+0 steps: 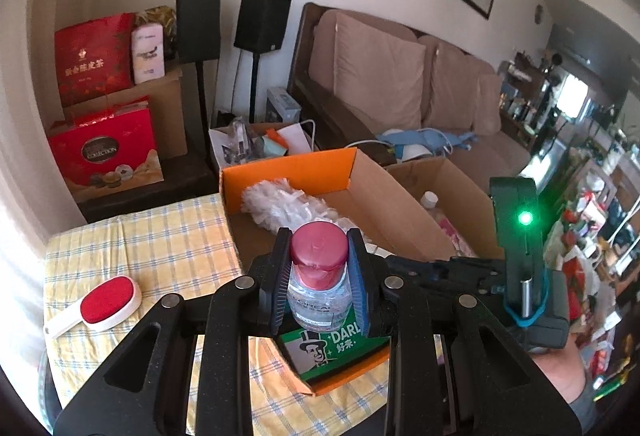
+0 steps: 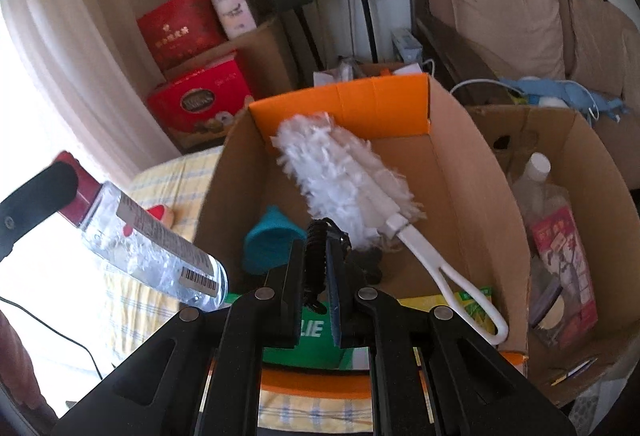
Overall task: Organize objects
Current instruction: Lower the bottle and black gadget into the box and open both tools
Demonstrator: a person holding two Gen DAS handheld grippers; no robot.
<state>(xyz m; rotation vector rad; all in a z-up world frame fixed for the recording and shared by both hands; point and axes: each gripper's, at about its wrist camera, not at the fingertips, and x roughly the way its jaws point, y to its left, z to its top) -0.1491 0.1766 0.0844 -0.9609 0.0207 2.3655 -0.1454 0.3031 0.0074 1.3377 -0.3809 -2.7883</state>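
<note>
My left gripper is shut on a clear bottle with a dark pink cap, held above the near end of the orange-edged cardboard box. The same bottle shows at the left of the right wrist view. My right gripper is shut on a black braided cord over that box. In the box lie a white duster, a teal object and a green Darlie carton.
A red and white lint brush lies on the yellow checked cloth left of the box. A second cardboard box with a bottle and packets stands on the right. Red gift boxes, speakers and a sofa stand behind.
</note>
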